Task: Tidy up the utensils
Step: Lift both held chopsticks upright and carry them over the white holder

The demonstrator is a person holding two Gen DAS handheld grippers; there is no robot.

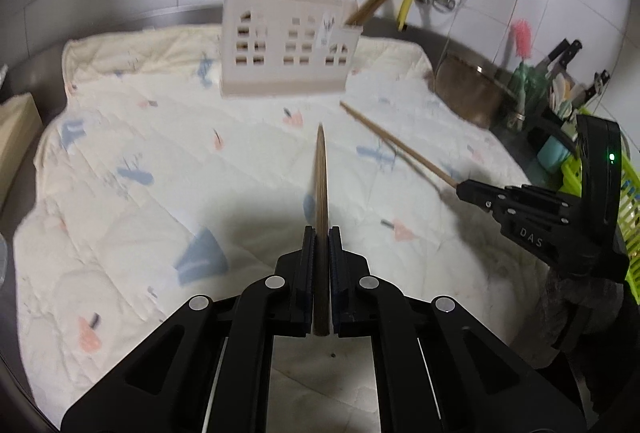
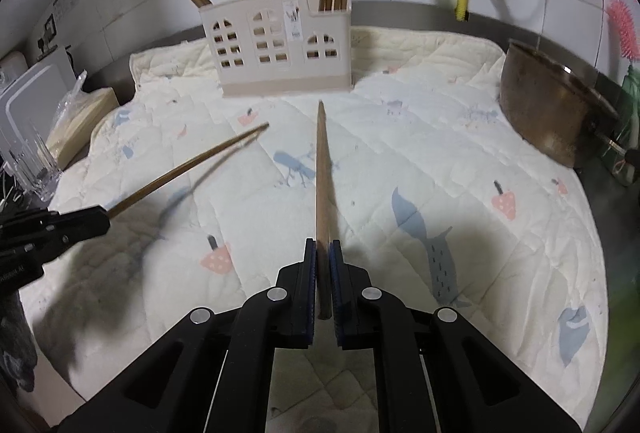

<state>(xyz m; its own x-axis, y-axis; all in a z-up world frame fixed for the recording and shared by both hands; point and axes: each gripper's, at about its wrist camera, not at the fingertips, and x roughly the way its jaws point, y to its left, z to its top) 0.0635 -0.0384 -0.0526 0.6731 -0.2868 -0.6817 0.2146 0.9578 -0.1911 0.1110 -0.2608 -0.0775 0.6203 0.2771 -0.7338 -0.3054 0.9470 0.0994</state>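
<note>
The left gripper and right gripper each clamped one wooden chopstick before the utensil holder

Open quilt before holder

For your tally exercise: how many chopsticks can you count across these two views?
About 7: one in the left gripper, one in the right gripper, two in one end of the holder, three in the other; overlaps may hide more.

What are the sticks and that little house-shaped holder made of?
The sticks look like bare wood or bamboo: matte brown, tapered. The holder seems moulded plastic: smooth beige walls with clean window cut-outs.
</note>
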